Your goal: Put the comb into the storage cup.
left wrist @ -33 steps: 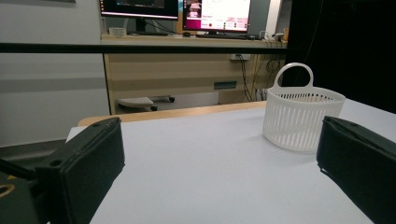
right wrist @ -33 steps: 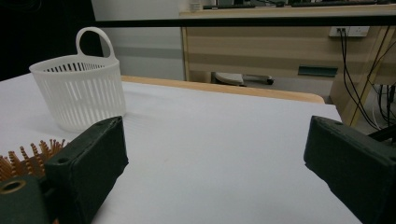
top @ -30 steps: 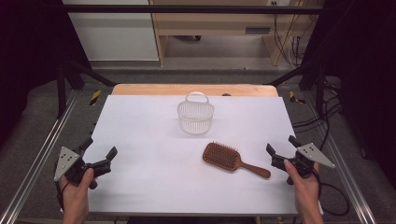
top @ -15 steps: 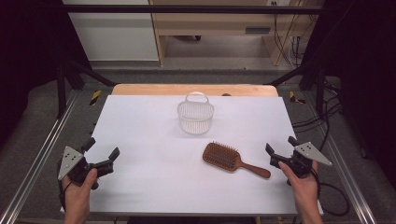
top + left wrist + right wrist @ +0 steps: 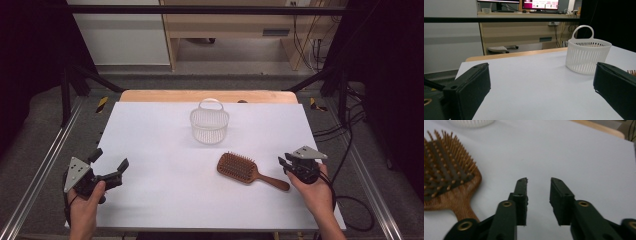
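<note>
Jaws of the right gripper (image 5: 538, 195) have just been closing and now stand narrowed with nothing between them, beside the handle of the wooden hairbrush (image 5: 248, 170) rather than around it. That brush lies bristles-up on the white table (image 5: 165, 200), its handle pointing toward the right hand, near that gripper (image 5: 295, 167) in the high view. The left gripper (image 5: 107, 167) rests at the table's near left edge, jaws released and empty. Farther back, mid-table, stands the white slotted basket (image 5: 209, 125), upright and well apart from the brush. To pick the brush up well, I would bring the narrowed jaws across to straddle the handle squarely near the neck, low to the table, then clench, so the head doesn't swing.
</note>
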{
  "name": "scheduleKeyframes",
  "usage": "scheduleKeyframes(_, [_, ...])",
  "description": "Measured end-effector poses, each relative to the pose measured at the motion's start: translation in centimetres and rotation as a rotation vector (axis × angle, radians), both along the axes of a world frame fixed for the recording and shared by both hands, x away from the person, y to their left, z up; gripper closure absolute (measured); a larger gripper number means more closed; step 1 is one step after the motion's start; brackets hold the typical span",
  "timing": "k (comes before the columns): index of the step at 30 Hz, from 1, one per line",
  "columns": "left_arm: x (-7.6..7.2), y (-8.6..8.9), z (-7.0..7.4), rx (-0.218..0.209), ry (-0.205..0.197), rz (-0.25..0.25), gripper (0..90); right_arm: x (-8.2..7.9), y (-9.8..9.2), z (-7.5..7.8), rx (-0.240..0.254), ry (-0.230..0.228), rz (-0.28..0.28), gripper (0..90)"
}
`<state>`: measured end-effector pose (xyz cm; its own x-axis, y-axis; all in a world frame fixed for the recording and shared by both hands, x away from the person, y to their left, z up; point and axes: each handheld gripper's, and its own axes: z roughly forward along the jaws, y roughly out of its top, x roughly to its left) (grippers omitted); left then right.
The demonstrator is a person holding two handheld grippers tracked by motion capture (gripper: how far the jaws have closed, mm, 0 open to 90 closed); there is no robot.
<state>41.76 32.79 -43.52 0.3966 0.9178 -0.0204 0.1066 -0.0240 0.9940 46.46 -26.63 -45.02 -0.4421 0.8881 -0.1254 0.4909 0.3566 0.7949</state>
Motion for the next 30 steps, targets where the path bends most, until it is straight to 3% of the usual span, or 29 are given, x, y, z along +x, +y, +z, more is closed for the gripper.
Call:
scheduleKeyframes(1, [0.0,0.0,0.0,0.000,0.000,0.000,1.3,0.0,0.0,0.0,0.000,0.000,0.000,72.0])
scheduleKeyframes(2, [0.0,0.0,0.0,0.001,0.000,-0.001,1.3,0.3,0.2,-0.1,-0.033,0.035,0.019,78.3])
scheduleKeyframes(5, [0.0,0.0,0.0,0.002,0.001,-0.001,1.2,0.6,0.4,-0.2,-0.046,0.073,0.031,83.7])
scheduleKeyframes(7, [0.0,-0.1,0.0,0.005,0.002,-0.001,1.3,1.0,0.6,-0.3,-0.061,0.127,0.054,88.8])
scheduleKeyframes(8, [0.0,-0.1,0.0,0.005,0.002,-0.001,1.3,1.0,0.6,-0.3,-0.061,0.127,0.054,88.8])
scheduleKeyframes(10, [0.0,0.0,0.0,0.005,0.002,-0.001,1.3,1.2,1.0,-0.6,-0.077,0.171,0.088,90.0])
scheduleKeyframes(20, [0.1,-0.1,0.0,0.008,0.005,-0.004,1.4,0.8,2.3,-1.8,-0.116,0.244,0.148,90.0])
scheduleKeyframes(30, [0.1,0.0,0.0,0.009,0.006,-0.003,1.4,-0.9,3.4,-1.4,-0.076,0.327,0.190,90.0])
